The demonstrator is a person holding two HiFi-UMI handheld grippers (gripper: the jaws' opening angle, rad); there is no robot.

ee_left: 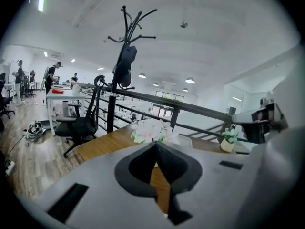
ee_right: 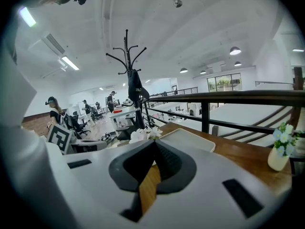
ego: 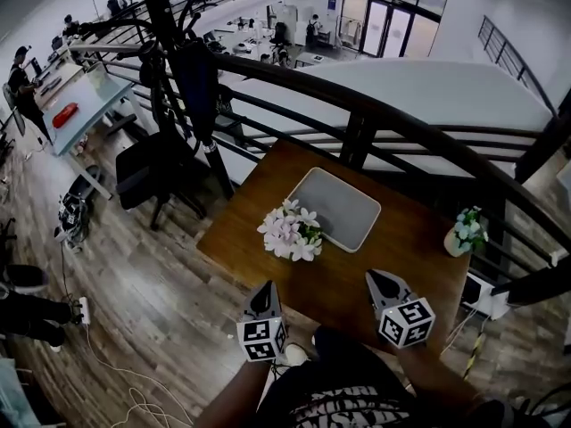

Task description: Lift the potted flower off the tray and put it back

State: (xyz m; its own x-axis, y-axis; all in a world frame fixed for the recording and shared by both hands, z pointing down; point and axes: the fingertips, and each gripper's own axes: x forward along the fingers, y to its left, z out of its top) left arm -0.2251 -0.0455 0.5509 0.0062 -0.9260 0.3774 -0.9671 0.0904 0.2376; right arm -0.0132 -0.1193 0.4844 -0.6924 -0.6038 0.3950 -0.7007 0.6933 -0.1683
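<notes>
Potted flower [ego: 291, 233] sitting on table [ego: 419, 239], just left of tray [ego: 343, 205]. Left gripper [ego: 265, 287], right gripper [ego: 376, 278] hovering near side, jaws together, empty.

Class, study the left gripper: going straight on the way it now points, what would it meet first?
Most likely the white potted flower, which is straight ahead of the shut left gripper. Since the gripper tilts downward, the wooden table might come first.

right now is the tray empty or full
Empty: the tray shows a bare grey surface; the potted flower stands at its corner, pot hidden.
</notes>
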